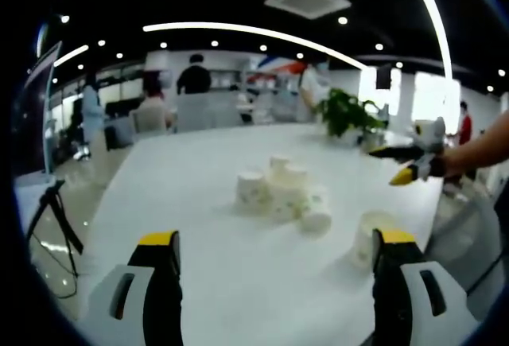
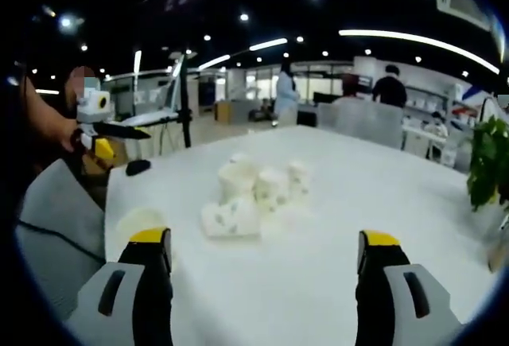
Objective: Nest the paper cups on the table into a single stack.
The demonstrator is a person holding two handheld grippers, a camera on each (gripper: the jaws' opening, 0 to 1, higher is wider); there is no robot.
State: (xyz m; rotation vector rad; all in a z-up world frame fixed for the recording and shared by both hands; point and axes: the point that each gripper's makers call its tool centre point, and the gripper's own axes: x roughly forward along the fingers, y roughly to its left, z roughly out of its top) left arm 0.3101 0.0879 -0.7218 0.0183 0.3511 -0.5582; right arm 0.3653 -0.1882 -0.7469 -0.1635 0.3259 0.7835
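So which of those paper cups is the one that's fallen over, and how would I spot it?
Start from the big white table and find the cluster of paper cups near its middle. Most of them stand upright, packed close together. The tipped cup lies on its side at the edge of the cluster nearest the right gripper, the only one not standing.

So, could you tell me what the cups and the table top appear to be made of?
The cups look like matte white paper with a faint printed pattern; the task also calls them paper, though blur leaves the detail open. The table looks like a smooth white laminate or painted board with a soft sheen; which one, I cannot tell.
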